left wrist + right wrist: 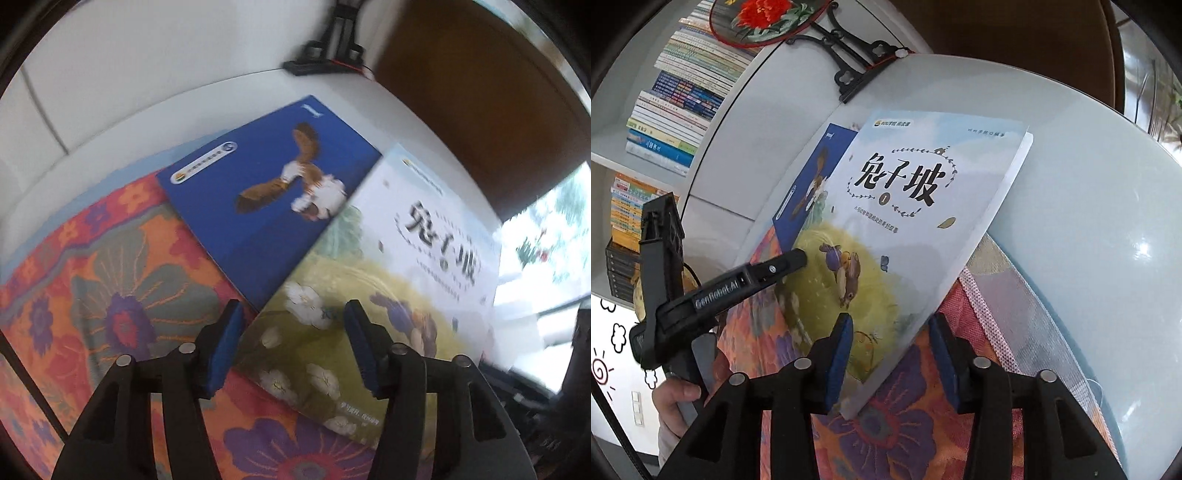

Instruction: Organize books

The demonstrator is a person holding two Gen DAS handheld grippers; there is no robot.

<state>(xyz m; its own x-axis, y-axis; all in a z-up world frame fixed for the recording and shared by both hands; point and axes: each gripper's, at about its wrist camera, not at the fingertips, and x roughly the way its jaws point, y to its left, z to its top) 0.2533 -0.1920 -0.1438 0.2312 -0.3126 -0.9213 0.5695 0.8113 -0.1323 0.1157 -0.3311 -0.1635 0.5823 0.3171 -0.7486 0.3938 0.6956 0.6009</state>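
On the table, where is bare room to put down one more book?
Free: the pale tabletop right of the rabbit book, and the strip behind the blue book toward the black stand. Crowded: the floral cloth, where both books overlap.

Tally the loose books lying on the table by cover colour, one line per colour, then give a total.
Blue book with the bird on its cover: 1
Pale rabbit book with the black title: 1
Total: 2
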